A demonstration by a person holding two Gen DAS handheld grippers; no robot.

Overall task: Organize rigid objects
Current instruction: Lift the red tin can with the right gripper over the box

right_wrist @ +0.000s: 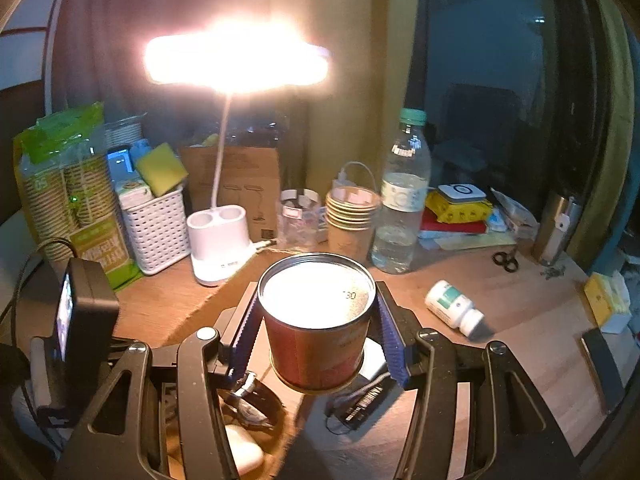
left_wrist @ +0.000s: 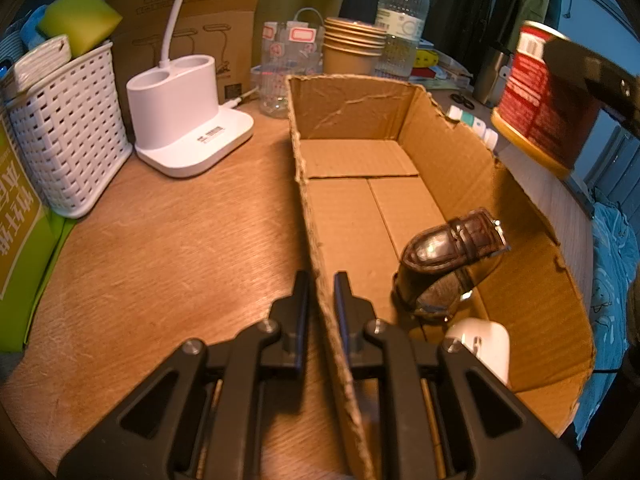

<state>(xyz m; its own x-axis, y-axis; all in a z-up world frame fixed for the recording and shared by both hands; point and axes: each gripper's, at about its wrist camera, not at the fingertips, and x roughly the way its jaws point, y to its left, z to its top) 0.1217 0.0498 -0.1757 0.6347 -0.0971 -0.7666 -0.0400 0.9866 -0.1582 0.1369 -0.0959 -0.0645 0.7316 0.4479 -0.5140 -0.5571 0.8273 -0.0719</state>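
Note:
An open cardboard box point(left_wrist: 360, 120) lies on the wooden desk. My left gripper point(left_wrist: 321, 284) is shut on the box's left wall point(left_wrist: 316, 236). Inside the box lie a brown leather watch point(left_wrist: 444, 264) and a white case point(left_wrist: 486, 346). My right gripper point(right_wrist: 316, 312) is shut on a red tin can point(right_wrist: 316, 320) and holds it in the air over the box; the can also shows at the upper right of the left wrist view point(left_wrist: 536, 96). A white pill bottle point(right_wrist: 454, 308) lies on its side on the desk to the right.
A white desk lamp base point(left_wrist: 188, 120), a white woven basket point(left_wrist: 68, 128), stacked paper cups point(left_wrist: 352, 48), a clear jar point(left_wrist: 286, 68) and a water bottle point(left_wrist: 402, 20) stand behind the box. Scissors point(right_wrist: 505, 261) and a black battery pack point(right_wrist: 366, 402) lie on the desk.

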